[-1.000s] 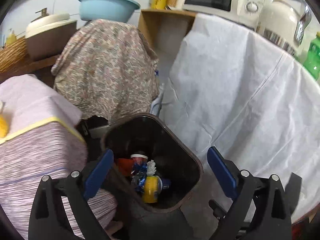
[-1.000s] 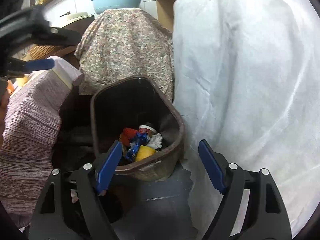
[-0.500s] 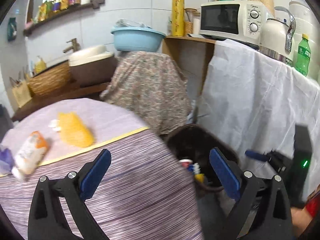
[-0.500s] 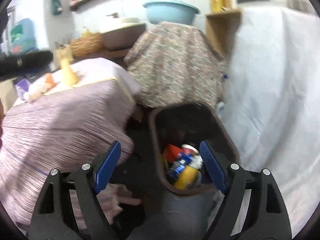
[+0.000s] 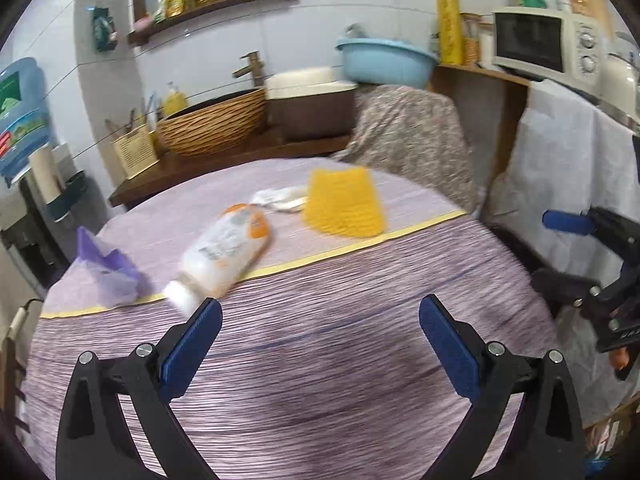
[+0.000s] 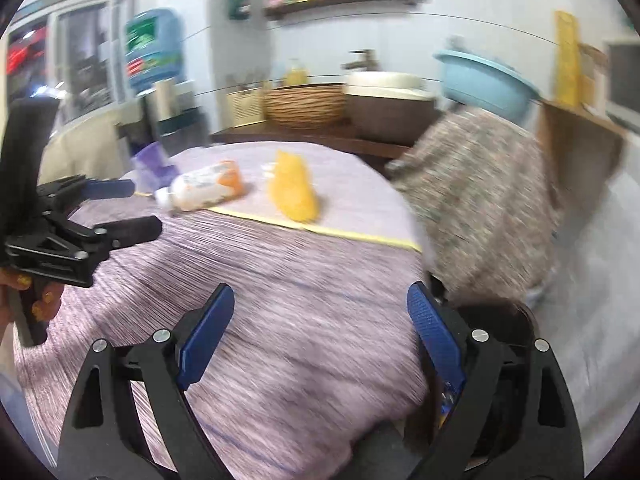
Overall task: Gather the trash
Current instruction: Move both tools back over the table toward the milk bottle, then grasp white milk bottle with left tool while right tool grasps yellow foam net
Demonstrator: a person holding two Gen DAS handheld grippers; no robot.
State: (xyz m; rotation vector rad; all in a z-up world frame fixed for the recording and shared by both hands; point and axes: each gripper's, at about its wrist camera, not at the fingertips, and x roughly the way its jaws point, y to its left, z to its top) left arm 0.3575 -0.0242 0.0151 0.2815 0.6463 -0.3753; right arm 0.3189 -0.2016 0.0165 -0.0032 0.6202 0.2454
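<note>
Left wrist view: left gripper (image 5: pixel 318 344) spread, empty; right gripper (image 6: pixel 320 328) opening, empty. Bottle (image 5: pixel 224 252), yellow net (image 5: pixel 344 204), purple bag (image 5: pixel 108 272) lie on table (image 5: pixel 320 380). Suggest: approach bottle low, jaws astride its body.

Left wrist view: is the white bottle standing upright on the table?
No, the bottle lies on its side on the table, between the purple bag and the yellow net.
</note>
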